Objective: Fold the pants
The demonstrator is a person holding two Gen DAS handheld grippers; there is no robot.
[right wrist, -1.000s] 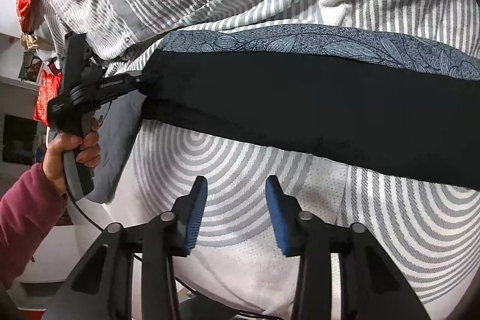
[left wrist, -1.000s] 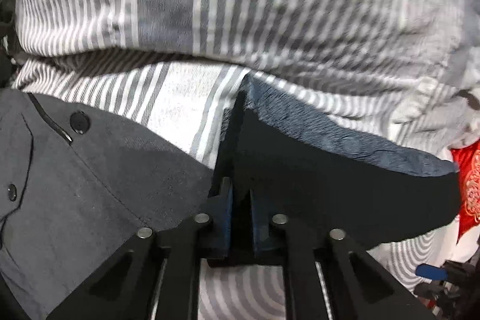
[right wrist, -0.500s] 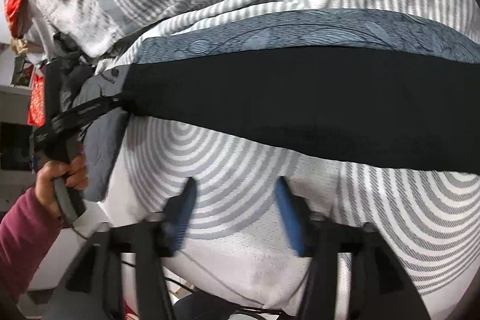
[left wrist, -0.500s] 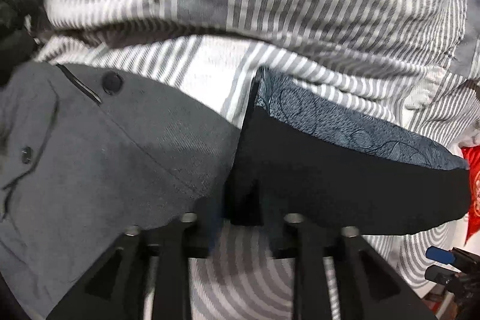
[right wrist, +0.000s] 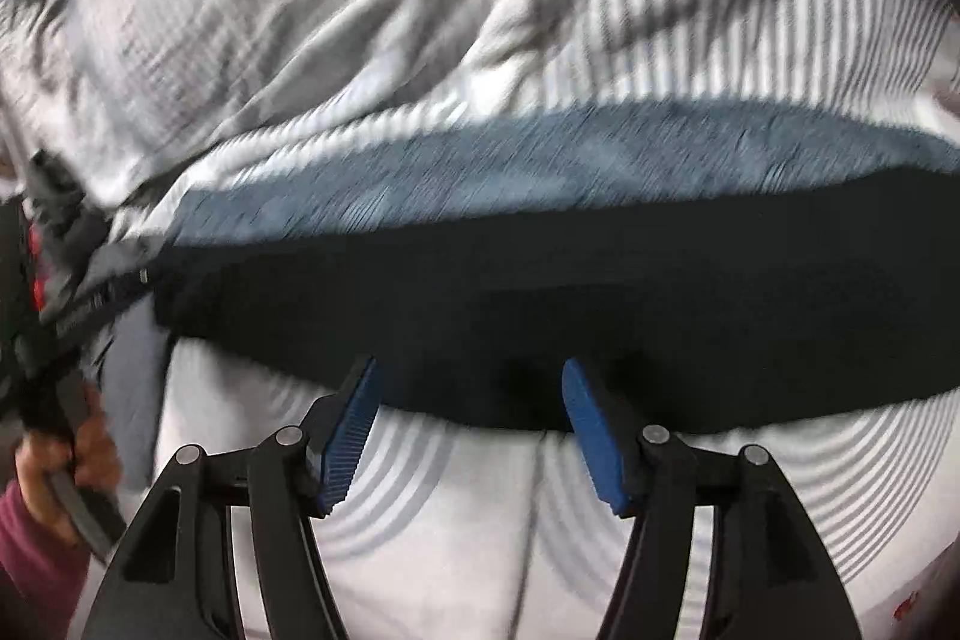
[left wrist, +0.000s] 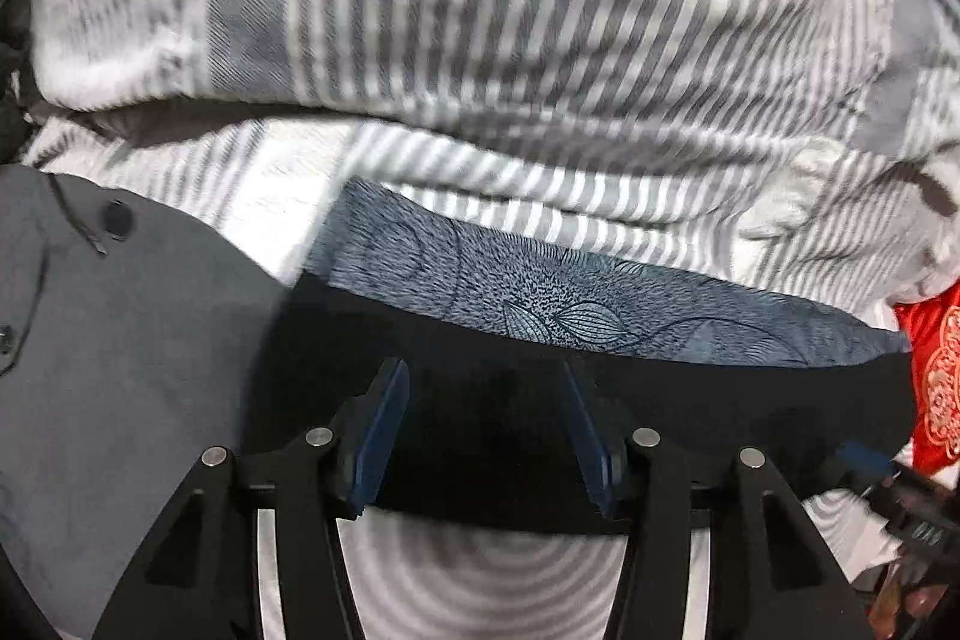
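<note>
My left gripper [left wrist: 486, 394] stands part open over the black pants [left wrist: 690, 418], jaws just opened and clear of the cloth, which stretches flat beneath and beyond the blue fingertips across the striped bedding [left wrist: 540, 40]. My right gripper [right wrist: 471, 391] also hangs open, just widened, holding nothing, its tips over the near edge of the pants [right wrist: 540, 304]. A grey garment [left wrist: 138, 340] lies left of my left fingers.
</note>
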